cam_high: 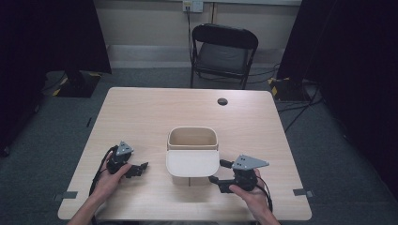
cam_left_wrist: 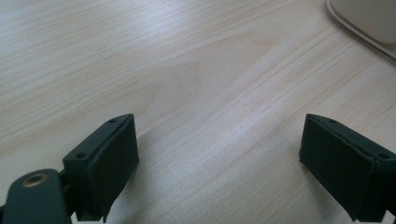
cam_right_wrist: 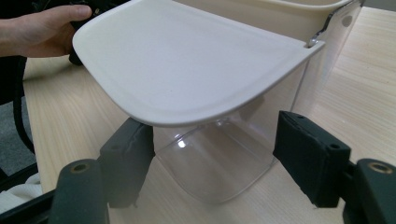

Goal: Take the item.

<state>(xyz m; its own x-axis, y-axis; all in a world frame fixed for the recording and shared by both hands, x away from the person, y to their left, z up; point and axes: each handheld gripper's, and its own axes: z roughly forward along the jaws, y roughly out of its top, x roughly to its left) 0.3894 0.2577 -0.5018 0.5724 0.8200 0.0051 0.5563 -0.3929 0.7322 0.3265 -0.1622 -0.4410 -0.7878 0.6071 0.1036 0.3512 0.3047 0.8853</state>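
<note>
Bin [cam_high: 192, 157] flap [cam_right_wrist: 187, 70] just above right gripper [cam_right_wrist: 212, 156] | nearer than left gripper [cam_left_wrist: 219, 154] | we read both jaws apart, empty.

Lidded clear bin [cam_high: 192, 159], upright, mid-table

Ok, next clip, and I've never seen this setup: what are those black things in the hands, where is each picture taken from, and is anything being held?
A person at a table holds a handheld two-jaw gripper in each hand. The high view looks down from above; the other two come from cameras riding on each gripper, looking along its black jaws. On the table stands a cream bin with a clear lower front and a flap lid sticking out toward the person. The left gripper is open over bare wood. The right gripper is open too, its jaws either side of the clear front, below the lid, gripping nothing.
</note>
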